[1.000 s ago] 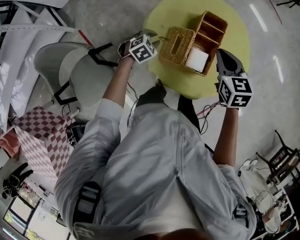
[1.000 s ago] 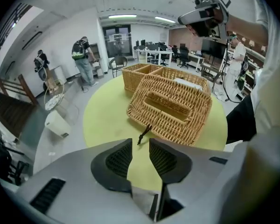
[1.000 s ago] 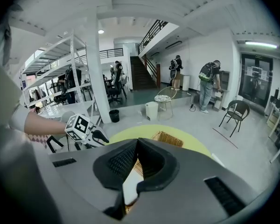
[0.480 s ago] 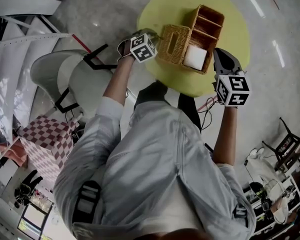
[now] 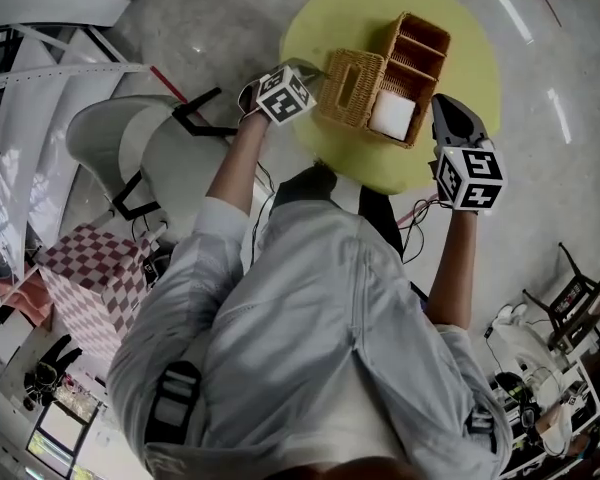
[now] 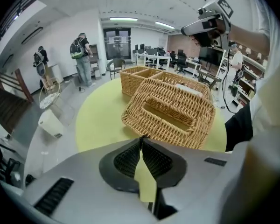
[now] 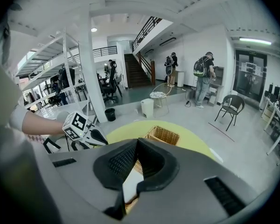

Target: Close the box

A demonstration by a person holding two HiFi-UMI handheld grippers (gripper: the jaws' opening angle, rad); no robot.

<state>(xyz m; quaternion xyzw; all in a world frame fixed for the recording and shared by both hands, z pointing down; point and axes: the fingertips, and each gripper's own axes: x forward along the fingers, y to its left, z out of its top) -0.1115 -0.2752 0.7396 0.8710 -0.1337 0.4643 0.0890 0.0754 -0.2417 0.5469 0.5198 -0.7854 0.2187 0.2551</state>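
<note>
- Spreading under everything, the round yellow table (image 5: 320,28) has bare top left of the basket and beyond it, but its near edge runs close under both grippers, so there is little low room to draw back
- Standing near the table's middle, the wicker box (image 5: 425,48) is open as it was a second ago, dividers showing
- Its lid (image 5: 355,88) lies thrown back to the left, slot up, tilted from the box's left wall down to the table; the arc over to the right looks free
- The left gripper (image 6: 141,138) has gone from wide to a narrow slit and is closing now, tips meeting at the lid's near rim, nothing deeper between the pads; I judge the hold for the swing is being taken
- The right gripper (image 7: 137,141) hovers just right of the box as before, jaws narrow and empty, above the table's rim
- A white tissue pack (image 5: 393,115) sits in the nearest compartment, below the box's rim
</note>
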